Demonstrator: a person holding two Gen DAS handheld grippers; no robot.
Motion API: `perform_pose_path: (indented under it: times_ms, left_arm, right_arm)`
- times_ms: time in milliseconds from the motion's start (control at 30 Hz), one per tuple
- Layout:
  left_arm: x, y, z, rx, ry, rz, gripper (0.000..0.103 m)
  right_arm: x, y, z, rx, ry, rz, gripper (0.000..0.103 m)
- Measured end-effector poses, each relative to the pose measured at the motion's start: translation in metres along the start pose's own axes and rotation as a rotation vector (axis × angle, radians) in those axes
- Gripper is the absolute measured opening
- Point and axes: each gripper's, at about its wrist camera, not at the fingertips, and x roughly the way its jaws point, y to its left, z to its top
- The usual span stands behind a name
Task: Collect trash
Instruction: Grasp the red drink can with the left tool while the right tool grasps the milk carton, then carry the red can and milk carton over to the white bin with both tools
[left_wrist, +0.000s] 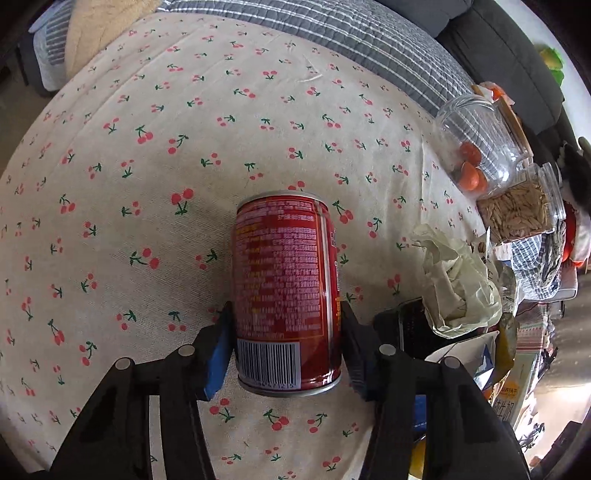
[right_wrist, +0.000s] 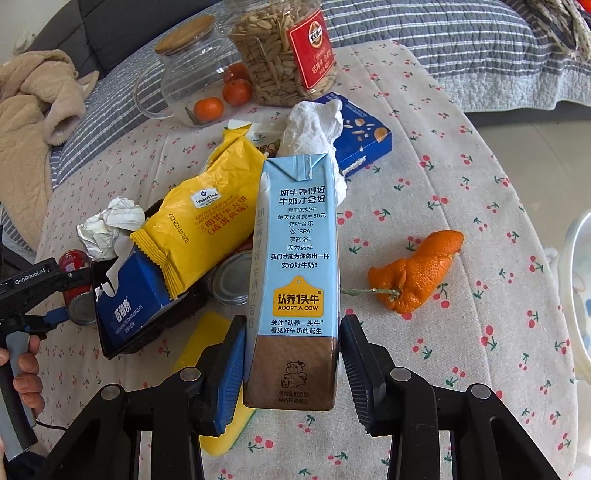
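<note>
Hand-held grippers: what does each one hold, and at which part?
The left hand-held gripper clamps the red can near its barcode end. The right hand-held gripper grips the milk carton at its brown base.

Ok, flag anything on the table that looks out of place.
Orange peel lies loose on the cloth, apart from the tray, which is overfilled: the yellow bag and blue box stick out over its rim.
</note>
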Motion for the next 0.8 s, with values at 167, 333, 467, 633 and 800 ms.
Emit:
perform_pose_path:
  times_ms: [167, 333, 467, 633, 800]
  left_arm:
    - [-0.008, 0.003, -0.004, -0.016, -0.002, -0.055, 0.055]
    - [-0.022, -0.003, -0.015, 0.015, -0.002, -0.107, 0.055]
    - [-0.029, -0.01, -0.026, 0.062, -0.01, -0.1, 0.055]
    - [-0.038, -0.017, -0.038, 0.119, -0.016, -0.106, 0.054]
    - [-0.066, -0.034, -0.056, 0.223, -0.077, -0.112, 0.055]
  right_arm:
    - [-0.006, -0.009, -0.008, 0.012, -0.008, -0.033, 0.044]
    - [-0.017, -0.019, -0.017, 0.045, -0.019, -0.041, 0.044]
    - [-0.025, -0.026, -0.024, 0.065, -0.027, -0.044, 0.044]
    - [-0.037, -0.03, -0.031, 0.074, -0.045, -0.046, 0.044]
    - [-0.047, -0.032, -0.037, 0.077, -0.061, -0.041, 0.044]
